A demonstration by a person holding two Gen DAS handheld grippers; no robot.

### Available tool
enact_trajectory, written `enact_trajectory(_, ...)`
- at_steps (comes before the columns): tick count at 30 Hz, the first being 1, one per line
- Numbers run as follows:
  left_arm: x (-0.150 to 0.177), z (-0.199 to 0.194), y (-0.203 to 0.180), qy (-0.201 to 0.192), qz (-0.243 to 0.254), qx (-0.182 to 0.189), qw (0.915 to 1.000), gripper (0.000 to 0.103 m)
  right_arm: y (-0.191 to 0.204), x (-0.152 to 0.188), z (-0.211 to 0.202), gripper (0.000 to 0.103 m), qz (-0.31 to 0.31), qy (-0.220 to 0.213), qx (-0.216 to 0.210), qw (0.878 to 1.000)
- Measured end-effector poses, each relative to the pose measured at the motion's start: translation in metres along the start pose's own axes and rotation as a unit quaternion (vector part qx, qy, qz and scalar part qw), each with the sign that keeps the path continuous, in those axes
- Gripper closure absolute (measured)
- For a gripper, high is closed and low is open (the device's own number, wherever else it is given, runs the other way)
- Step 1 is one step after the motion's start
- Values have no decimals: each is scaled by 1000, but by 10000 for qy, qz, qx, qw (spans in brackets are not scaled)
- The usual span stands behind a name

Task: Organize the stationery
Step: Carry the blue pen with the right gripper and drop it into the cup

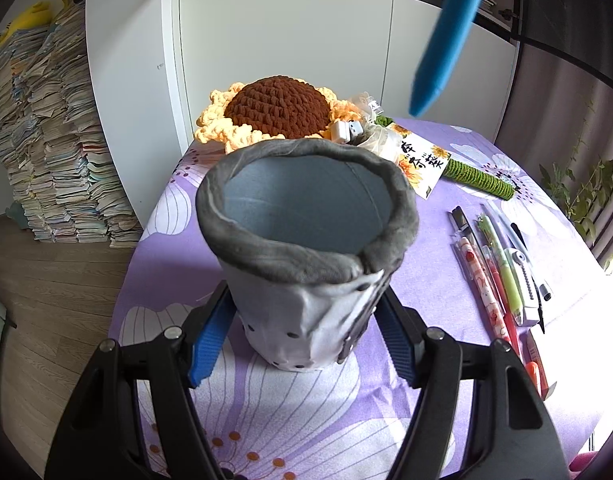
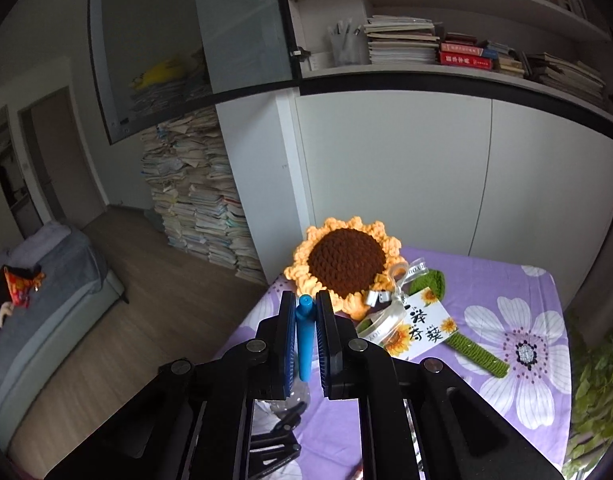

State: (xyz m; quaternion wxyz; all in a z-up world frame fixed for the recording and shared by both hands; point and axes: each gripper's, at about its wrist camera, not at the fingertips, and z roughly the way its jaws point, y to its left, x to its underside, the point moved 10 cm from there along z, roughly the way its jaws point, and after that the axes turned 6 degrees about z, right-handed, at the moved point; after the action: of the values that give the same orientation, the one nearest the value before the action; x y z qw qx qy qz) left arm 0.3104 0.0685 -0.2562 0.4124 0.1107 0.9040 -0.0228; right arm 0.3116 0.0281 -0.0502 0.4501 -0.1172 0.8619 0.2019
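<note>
My left gripper (image 1: 302,320) is shut on a grey felt pen holder (image 1: 306,240), its blue pads pressing both sides of the base, and keeps it upright on the purple flowered tablecloth (image 1: 298,408). The holder looks empty inside. My right gripper (image 2: 305,316) is shut on a blue pen (image 2: 305,340), held upright between its pads. In the left wrist view the blue pen (image 1: 446,36) hangs tip down, high and to the right above the holder. Several pens and a box cutter (image 1: 502,272) lie in a row on the cloth to the holder's right.
A crocheted sunflower (image 1: 278,108) with a green stem (image 1: 478,180) and a card (image 1: 422,160) lies behind the holder; it also shows in the right wrist view (image 2: 346,268). White cabinets stand behind the table. Book stacks (image 1: 54,140) stand on the floor at left. A plant (image 1: 578,184) is at right.
</note>
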Motion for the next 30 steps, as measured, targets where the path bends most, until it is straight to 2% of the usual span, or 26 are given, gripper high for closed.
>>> enact_trajectory(2,0,0,0,4,-2,6,10000,34,9,-5,0,92,-63,-122,-104,9999)
enact_trajectory(4,0,0,0,2,-3,5,10000,34,15,-2,8,92,-77,-67,-207,9997)
enact_trajectory(7,0,0,0,4,-2,3,10000,34,17,15,30,92,-6,314,-300,9991)
enact_trajectory(14,0,2,0,29,-1,17,10000,34,2,56,72,92,200,1102,-228,9934)
enact_trajectory(21,0,3,0,35,-1,16,10000,34,-7,76,86,92,416,1496,-294,9874)
enact_trajectory(25,0,3,0,38,0,14,10000,34,-11,77,84,92,503,1520,-337,9865)
enact_trajectory(30,0,3,0,40,-1,14,10000,34,-28,67,64,92,581,1285,-227,9897)
